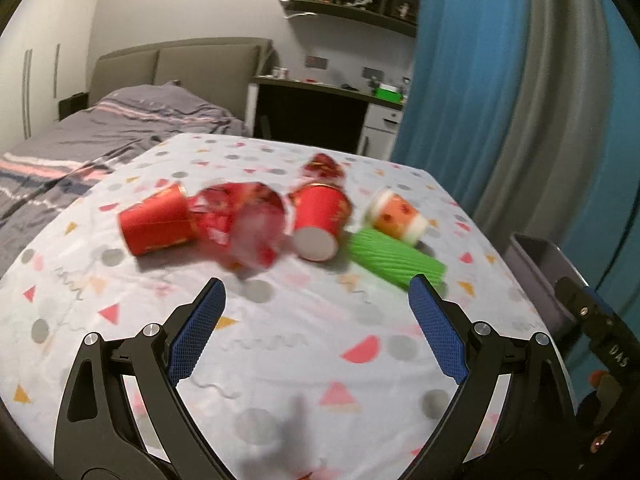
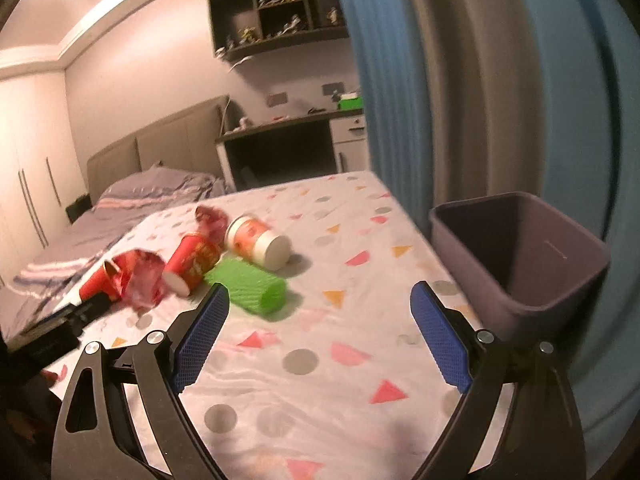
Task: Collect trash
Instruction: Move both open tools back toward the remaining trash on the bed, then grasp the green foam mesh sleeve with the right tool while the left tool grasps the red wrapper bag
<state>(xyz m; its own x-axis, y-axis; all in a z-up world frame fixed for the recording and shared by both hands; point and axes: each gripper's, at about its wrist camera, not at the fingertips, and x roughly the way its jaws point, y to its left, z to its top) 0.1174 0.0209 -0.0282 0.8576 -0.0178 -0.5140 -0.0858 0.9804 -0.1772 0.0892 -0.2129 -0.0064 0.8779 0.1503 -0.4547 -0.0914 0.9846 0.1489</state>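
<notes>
Paper and thin foil make up most of the trash on the table (image 2: pixel 344 364) — all of it looks light, hollow and easy to crush or send rolling. Two red cups (image 1: pixel 158 222) (image 1: pixel 320 220) lie on their sides; a hold across the wall near the stiffer rim should deform them least. Two crumpled red wrappers (image 1: pixel 244 226) (image 1: pixel 324 168) are soft and crinkly, so a pinch on any raised fold would likely do. One orange-and-white cup (image 2: pixel 258 242) and one ribbed green cup (image 2: pixel 250 290) also lie tipped over, the green one nearest the right gripper (image 2: pixel 320 300); its ridges should give grip, though its round side may roll. That makes six pieces, clustered mid-table.

One dark bin (image 2: pixel 520 256) stands just off the table's right edge and looks empty as far as its inside shows.

Both the left gripper (image 1: pixel 316 296) and the right one hang above the cloth with jaws spread wide, holding nothing — no piece is collected yet.
</notes>
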